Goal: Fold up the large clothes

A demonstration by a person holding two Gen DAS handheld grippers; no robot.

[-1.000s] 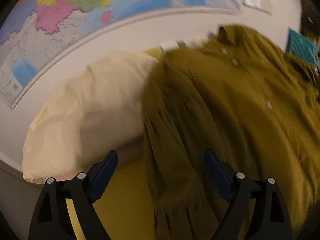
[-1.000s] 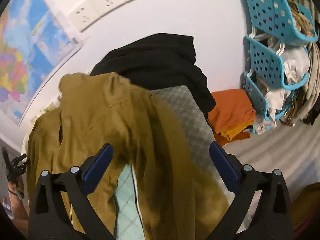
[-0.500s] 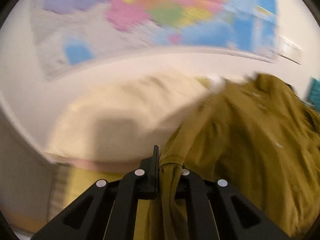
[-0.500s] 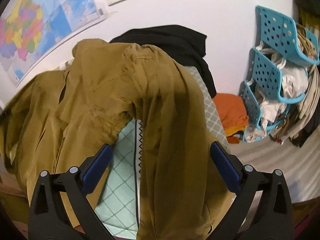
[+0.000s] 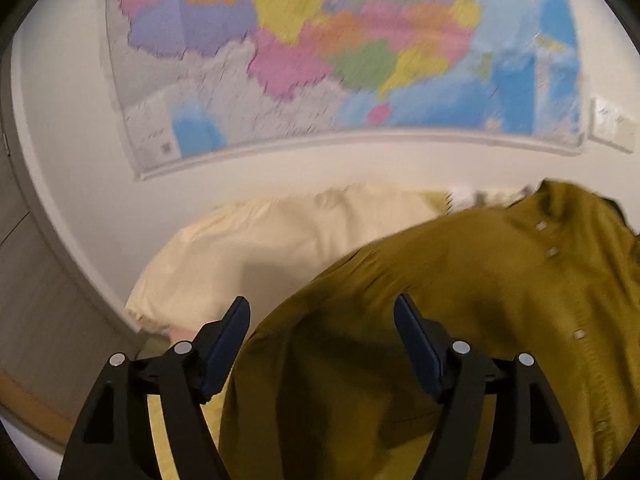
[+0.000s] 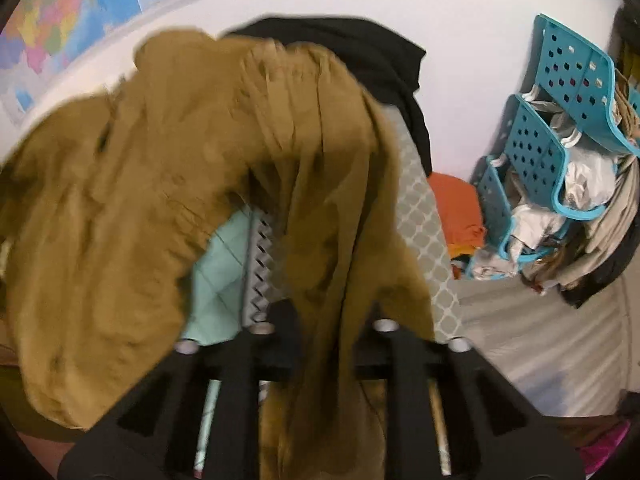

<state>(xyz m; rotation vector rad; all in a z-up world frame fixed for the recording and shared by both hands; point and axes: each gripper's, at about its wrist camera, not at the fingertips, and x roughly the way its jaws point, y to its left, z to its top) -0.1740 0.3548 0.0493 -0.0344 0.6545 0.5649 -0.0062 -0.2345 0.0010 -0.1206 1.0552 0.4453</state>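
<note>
On the bed, the mustard shirt [image 6: 132,208] lay rumpled; right hand-held gripper [image 6: 324,340], just closed, pinched its sleeve; left hand-held gripper [image 5: 322,344] had just spread, empty. Next: spreading it flat.

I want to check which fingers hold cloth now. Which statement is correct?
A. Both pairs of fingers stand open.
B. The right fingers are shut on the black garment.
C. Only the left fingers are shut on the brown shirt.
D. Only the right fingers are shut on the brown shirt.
D: in the right wrist view the right gripper pinches a sleeve of the brown shirt, while the left gripper stands open with nothing pressed.
</note>
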